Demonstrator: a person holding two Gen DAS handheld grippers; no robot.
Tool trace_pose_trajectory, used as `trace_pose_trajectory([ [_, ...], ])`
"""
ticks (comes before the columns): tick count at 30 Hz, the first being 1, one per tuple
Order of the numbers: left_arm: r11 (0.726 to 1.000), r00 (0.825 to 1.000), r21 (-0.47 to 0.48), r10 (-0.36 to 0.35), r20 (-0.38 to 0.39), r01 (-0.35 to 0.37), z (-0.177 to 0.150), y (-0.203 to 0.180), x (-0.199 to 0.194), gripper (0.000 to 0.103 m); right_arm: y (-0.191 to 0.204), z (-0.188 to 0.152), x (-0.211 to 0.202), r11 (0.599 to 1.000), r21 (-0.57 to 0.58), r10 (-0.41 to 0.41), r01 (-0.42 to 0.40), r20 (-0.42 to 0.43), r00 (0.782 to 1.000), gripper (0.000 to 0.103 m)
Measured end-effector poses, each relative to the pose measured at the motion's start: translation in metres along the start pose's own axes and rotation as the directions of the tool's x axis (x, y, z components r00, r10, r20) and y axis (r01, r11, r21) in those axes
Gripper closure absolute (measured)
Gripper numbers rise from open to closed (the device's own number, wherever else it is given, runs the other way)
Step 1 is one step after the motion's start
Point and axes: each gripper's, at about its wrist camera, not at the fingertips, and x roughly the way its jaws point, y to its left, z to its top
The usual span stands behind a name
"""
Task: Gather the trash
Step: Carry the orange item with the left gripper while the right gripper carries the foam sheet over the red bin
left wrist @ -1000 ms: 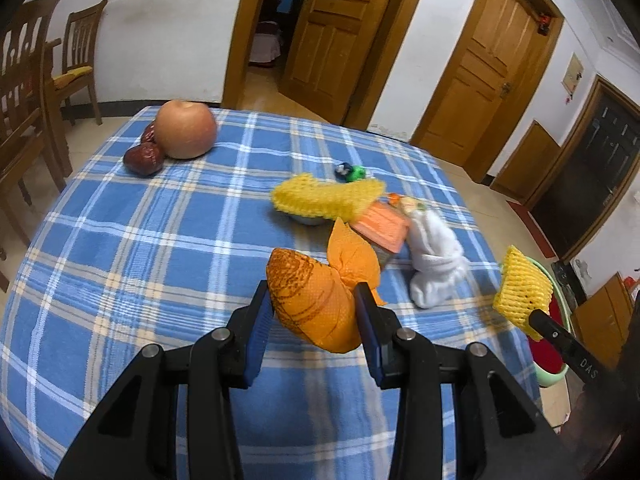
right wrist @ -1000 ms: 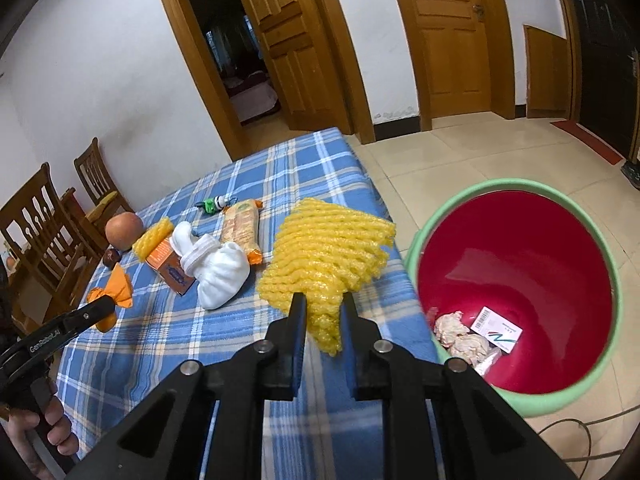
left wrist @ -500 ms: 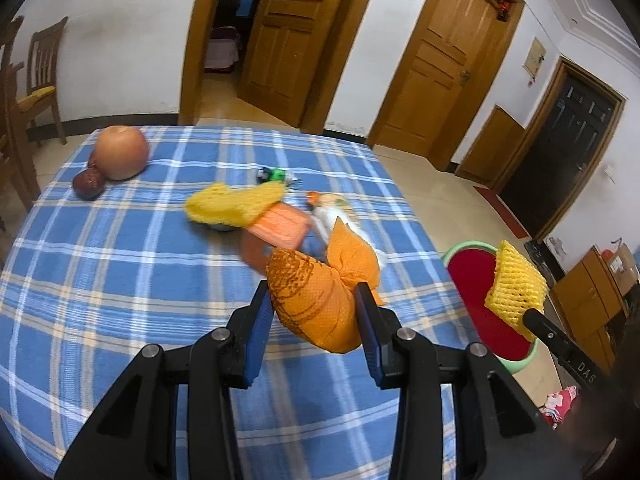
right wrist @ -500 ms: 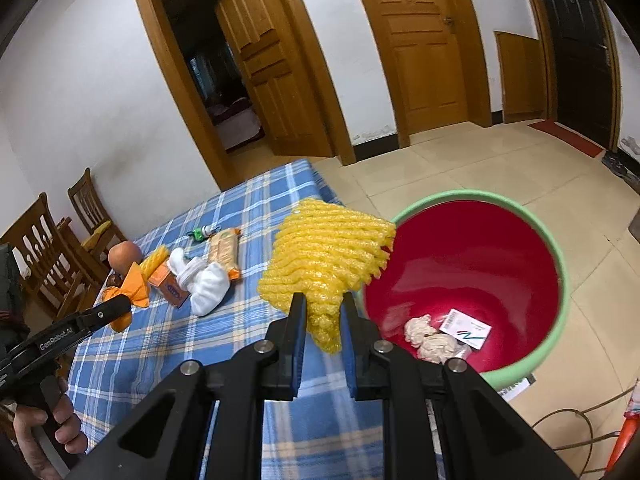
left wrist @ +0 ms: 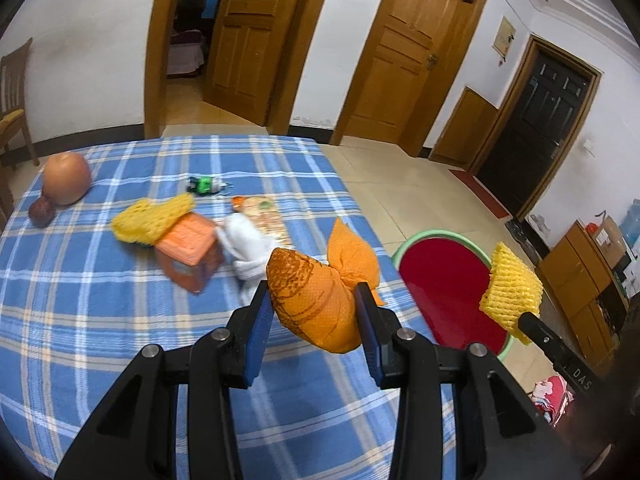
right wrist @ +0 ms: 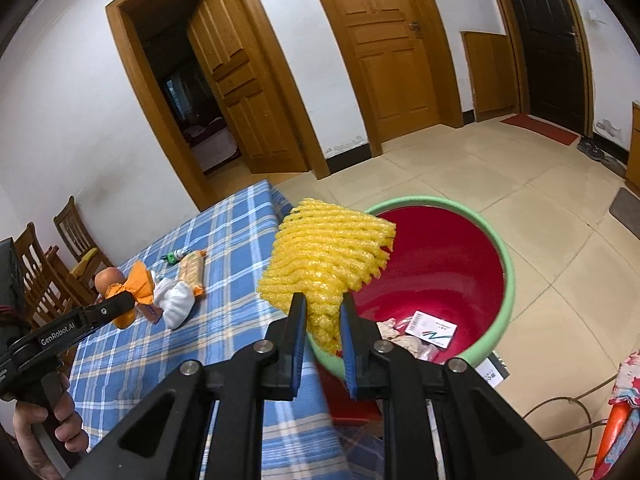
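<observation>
My left gripper (left wrist: 314, 306) is shut on an orange mesh-wrapped bundle (left wrist: 316, 300), held above the blue plaid table (left wrist: 100, 320) near its right edge. My right gripper (right wrist: 323, 310) is shut on a yellow foam fruit net (right wrist: 326, 256), held over the near rim of the green bin with a red inside (right wrist: 500, 248). That bin (left wrist: 404, 246) stands on the floor right of the table and holds paper scraps (right wrist: 434, 326). The yellow net also shows in the left wrist view (left wrist: 510, 292), and the orange bundle in the right wrist view (right wrist: 138, 284).
On the table lie another yellow foam net (left wrist: 152, 214), an orange carton (left wrist: 190, 250), a white crumpled bag (left wrist: 250, 248), a snack wrapper (left wrist: 266, 216), a small green item (left wrist: 204, 185), an apple (left wrist: 66, 178) and a dark date (left wrist: 40, 213). Wooden chairs (right wrist: 44, 272) stand beyond the table.
Both grippers have moved right, off the table's middle towards the bin. The yellow net now hangs over the bin's rim; the orange bundle is nearer the table's right edge.
</observation>
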Motion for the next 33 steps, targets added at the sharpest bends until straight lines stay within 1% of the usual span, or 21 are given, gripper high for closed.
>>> trace_pose_trajectory([
  [10, 0.998, 0.999, 0.055, -0.040, -0.024, 0.042, 0.007, -0.034, 0.019, 0.062, -0.024, 0.001, 0.002, 0.999, 0.044, -0.031, 0.031, 0.000, 1.000, 0.085],
  [19, 0.992, 0.996, 0.105, -0.064, -0.069, 0.071, 0.007, -0.066, 0.045, 0.062, -0.048, -0.001, 0.010, 0.994, 0.087, -0.062, 0.063, -0.017, 0.998, 0.084],
  [33, 0.974, 0.988, 0.199, -0.085, -0.130, 0.110, 0.002, -0.110, 0.089, 0.062, -0.081, -0.004, 0.028, 0.984, 0.138, -0.103, 0.111, -0.059, 0.993, 0.084],
])
